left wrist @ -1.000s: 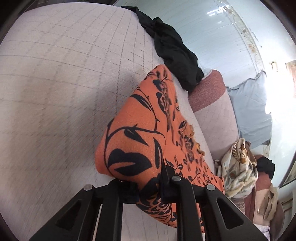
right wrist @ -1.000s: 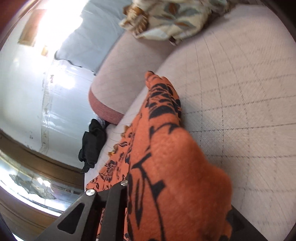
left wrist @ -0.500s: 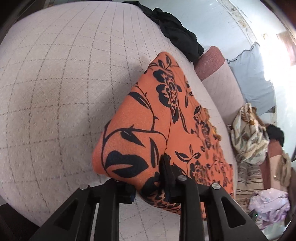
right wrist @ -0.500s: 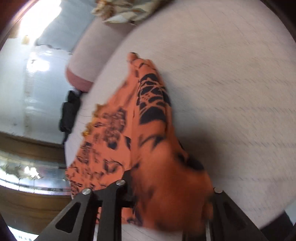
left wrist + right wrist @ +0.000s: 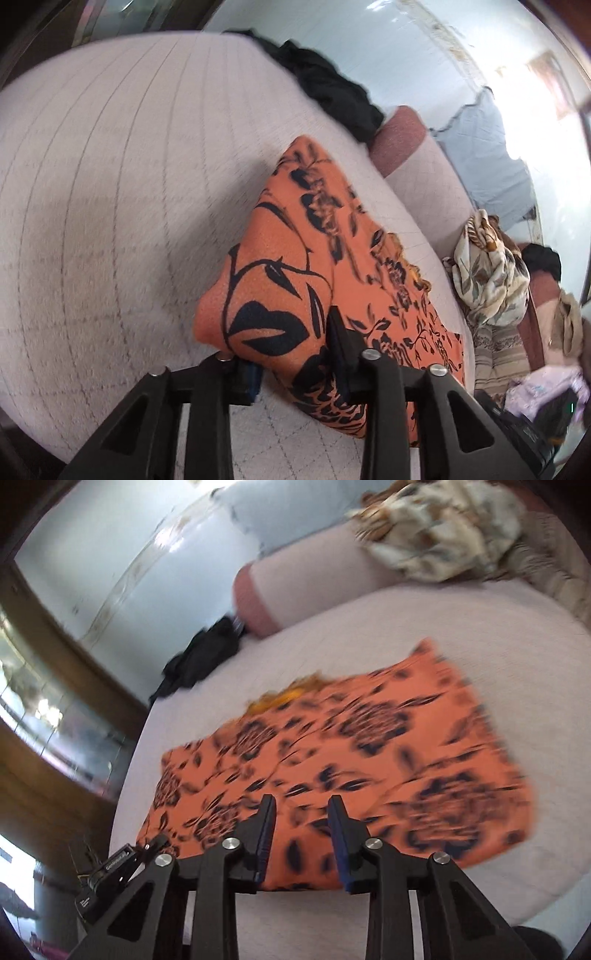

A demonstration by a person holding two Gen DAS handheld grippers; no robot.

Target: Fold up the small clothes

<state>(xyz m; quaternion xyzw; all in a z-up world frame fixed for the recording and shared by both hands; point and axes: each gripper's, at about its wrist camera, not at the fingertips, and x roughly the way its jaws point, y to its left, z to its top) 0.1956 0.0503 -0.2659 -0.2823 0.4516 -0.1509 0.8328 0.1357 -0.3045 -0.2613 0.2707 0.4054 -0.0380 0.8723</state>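
Observation:
An orange garment with black floral print (image 5: pixel 295 280) lies on the pale quilted cushion (image 5: pixel 110 221). My left gripper (image 5: pixel 295 343) is shut on its near corner, and the cloth bulges up over the fingers. In the right wrist view the same garment (image 5: pixel 351 746) lies spread flat, blurred by motion. My right gripper (image 5: pixel 301 805) is open and empty, held just above the garment's near edge. The left gripper's body shows at the lower left of that view (image 5: pixel 110 867).
A black garment (image 5: pixel 332 88) lies at the cushion's far end by a pink bolster (image 5: pixel 413 147). A cream floral cloth (image 5: pixel 487 266), striped fabric and other clothes pile up at the right. A blue pillow (image 5: pixel 487 158) leans on the wall.
My right gripper has let go of the orange garment and opened; the cloth that was bunched in it now lies spread flat. My left gripper still holds its corner.

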